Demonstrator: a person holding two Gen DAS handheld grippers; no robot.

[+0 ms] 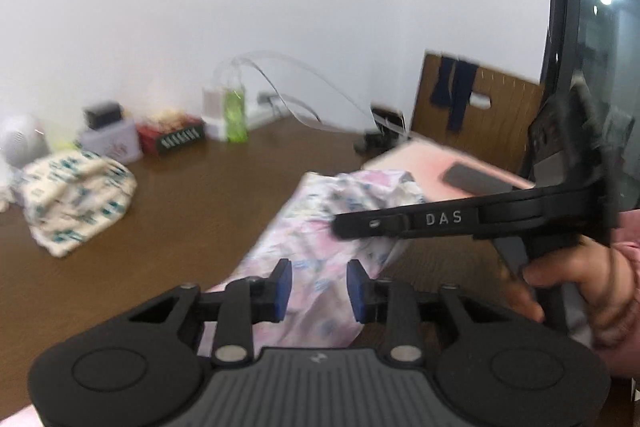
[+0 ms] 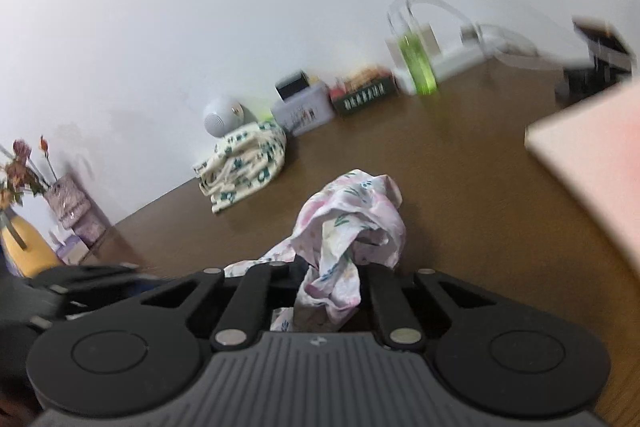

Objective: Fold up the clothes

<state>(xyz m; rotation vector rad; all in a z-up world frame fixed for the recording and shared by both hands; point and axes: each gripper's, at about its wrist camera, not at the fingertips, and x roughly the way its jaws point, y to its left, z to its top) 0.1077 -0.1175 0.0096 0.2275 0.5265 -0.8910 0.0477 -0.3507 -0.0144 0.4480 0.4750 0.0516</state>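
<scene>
A pink floral garment [image 1: 316, 223] lies bunched and drawn out on the brown table [image 1: 192, 227]. My left gripper [image 1: 320, 285] hovers over its near end. Its blue pads [image 1: 282, 287] stand apart, the cloth shows in the gap, and neither pad presses on it. From the right, held by a hand [image 1: 568, 283], my right gripper [image 1: 340, 227] reaches in with its long black fingers shut on the cloth. In the right wrist view the garment [image 2: 352, 215] rises in a crumpled heap out of the right gripper [image 2: 332, 283], hiding its fingertips.
A cream garment with teal print [image 1: 76, 195] lies crumpled at the far left [image 2: 244, 167]. A pink board [image 1: 432, 155] carrying a dark flat object [image 1: 476, 179] sits to the right. Boxes and a green bottle [image 1: 235, 115] line the wall. A wooden chair back [image 1: 500, 107] stands behind.
</scene>
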